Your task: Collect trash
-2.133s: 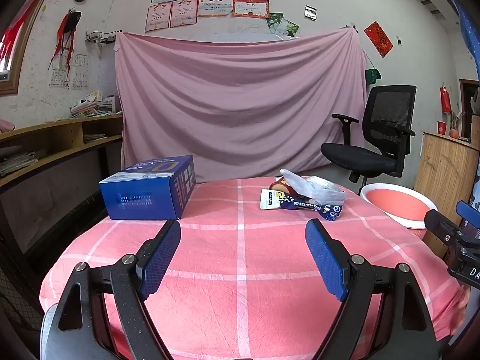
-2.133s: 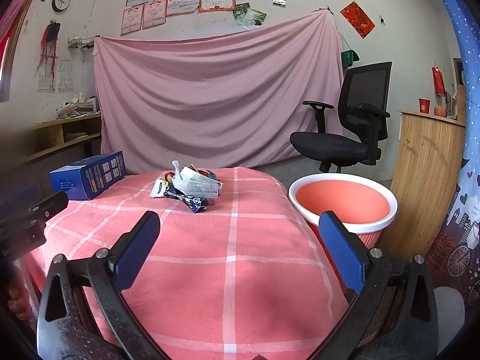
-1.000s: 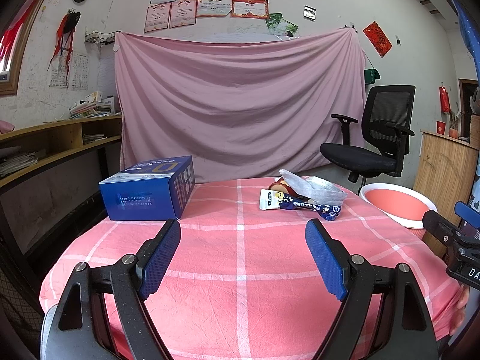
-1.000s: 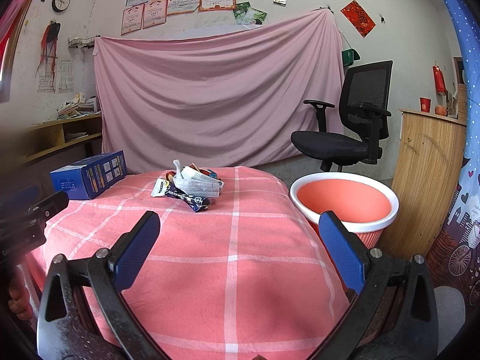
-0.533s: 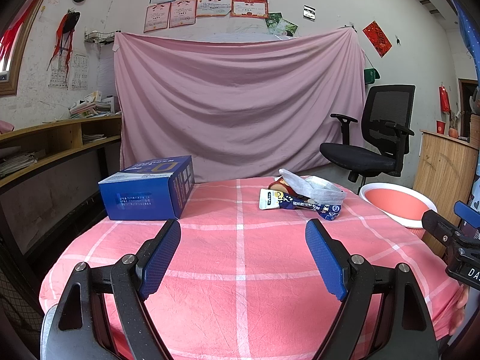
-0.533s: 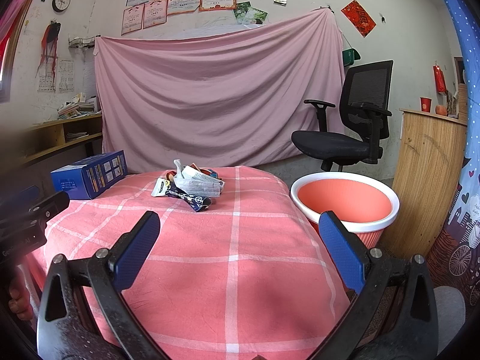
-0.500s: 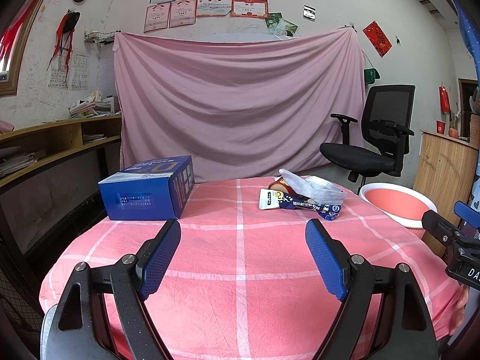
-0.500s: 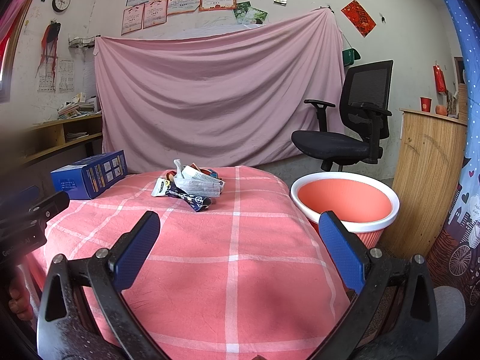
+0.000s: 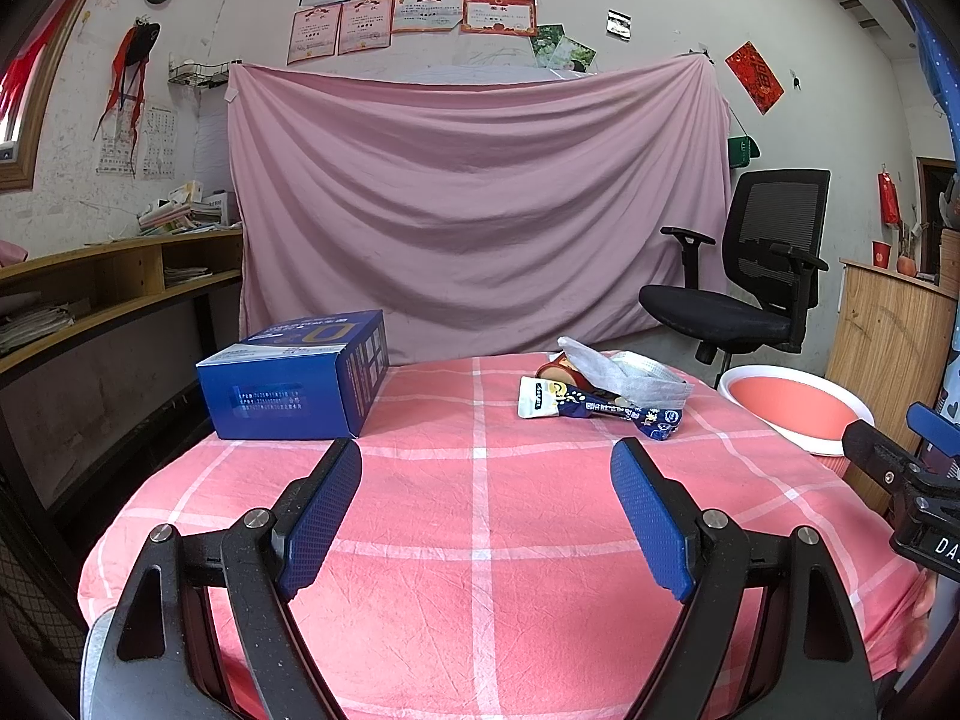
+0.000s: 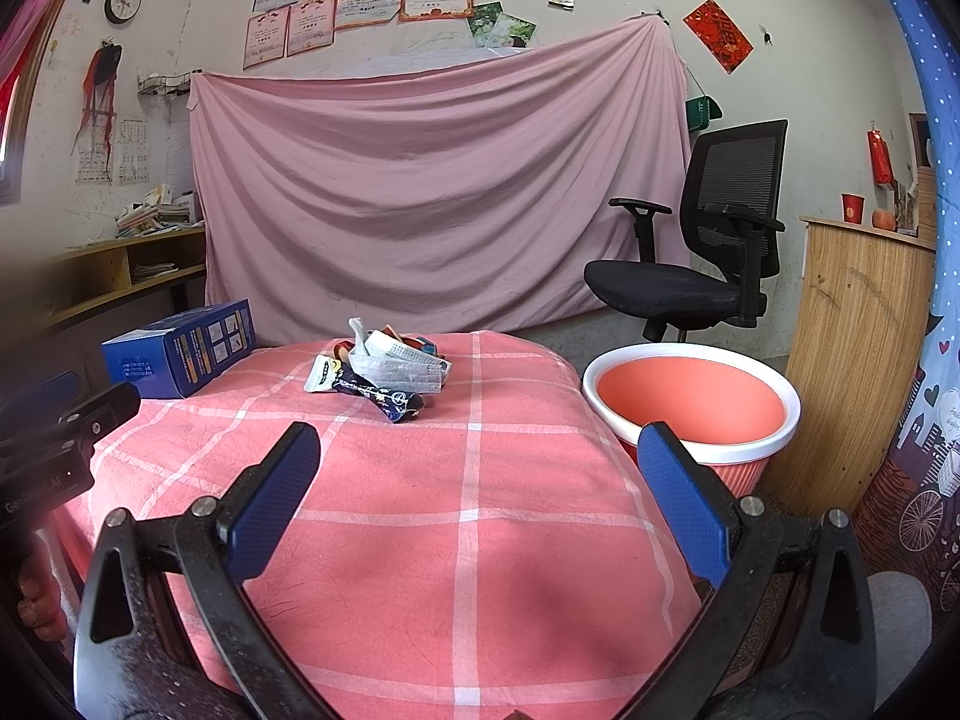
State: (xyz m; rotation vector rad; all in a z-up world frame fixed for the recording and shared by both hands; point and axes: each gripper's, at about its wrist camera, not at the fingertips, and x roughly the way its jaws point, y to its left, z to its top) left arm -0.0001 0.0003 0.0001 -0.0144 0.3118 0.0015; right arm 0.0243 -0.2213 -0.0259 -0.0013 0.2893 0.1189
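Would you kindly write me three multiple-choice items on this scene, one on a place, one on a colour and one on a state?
1. Where is the bin?
A. On the table
B. Beside the table, on its right
C. Under the chair

2. What colour is the box?
A. Blue
B. Green
C. Yellow

3. How is the right gripper?
A. Shut on a wrapper
B. Shut on nothing
C. Open and holding nothing

Key: 1 B, the bin stands off the table's right edge, lower than its top. 2 A, the box's faces are dark blue. 3 C, its jaws stand wide apart, and the trash pile lies farther off on the cloth.
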